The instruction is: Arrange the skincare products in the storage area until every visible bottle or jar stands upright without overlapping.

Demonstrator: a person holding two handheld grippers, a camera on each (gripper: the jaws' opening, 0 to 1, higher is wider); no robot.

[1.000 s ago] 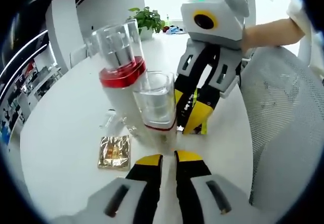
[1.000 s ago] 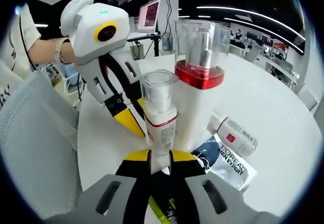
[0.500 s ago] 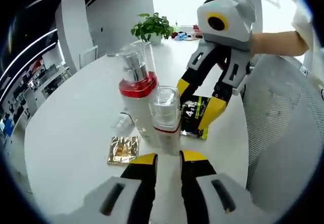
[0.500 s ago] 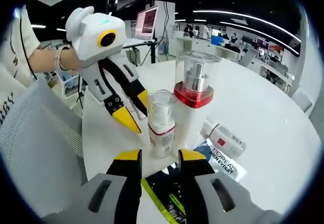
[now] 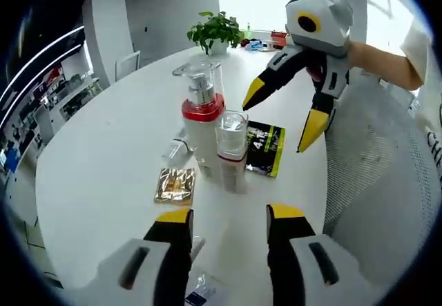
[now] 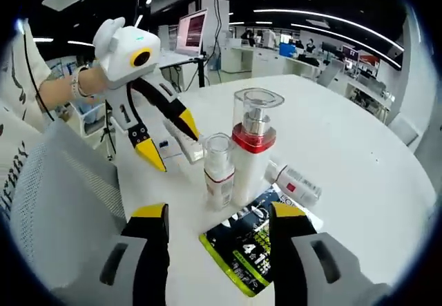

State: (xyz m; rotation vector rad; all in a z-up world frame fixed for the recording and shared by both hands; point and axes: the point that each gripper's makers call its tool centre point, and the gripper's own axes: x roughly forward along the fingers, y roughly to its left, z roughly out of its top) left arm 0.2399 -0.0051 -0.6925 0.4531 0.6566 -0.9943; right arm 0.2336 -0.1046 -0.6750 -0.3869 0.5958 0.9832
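Fingers on both the left gripper [image 5: 228, 216] and right gripper [image 6: 217, 213] are spread wide now, backed off from half a second ago. The small bottle [image 6: 219, 179] stands upright mid-frame, touching the tall pump bottle [image 6: 251, 144]. A small tube [image 6: 293, 184] is still lying flat.

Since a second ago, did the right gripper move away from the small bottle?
Yes. The right gripper has backed off and risen from the small bottle, jaws now wide open, judged against the black sachet on the table.

I saw the round white table [image 5: 103, 161] carrying, ahead of my jaws, two upright pump bottles [image 5: 203, 123], a dark sachet [image 5: 265, 147], a gold sachet [image 5: 175, 184] and a lying tube [image 6: 293, 184].
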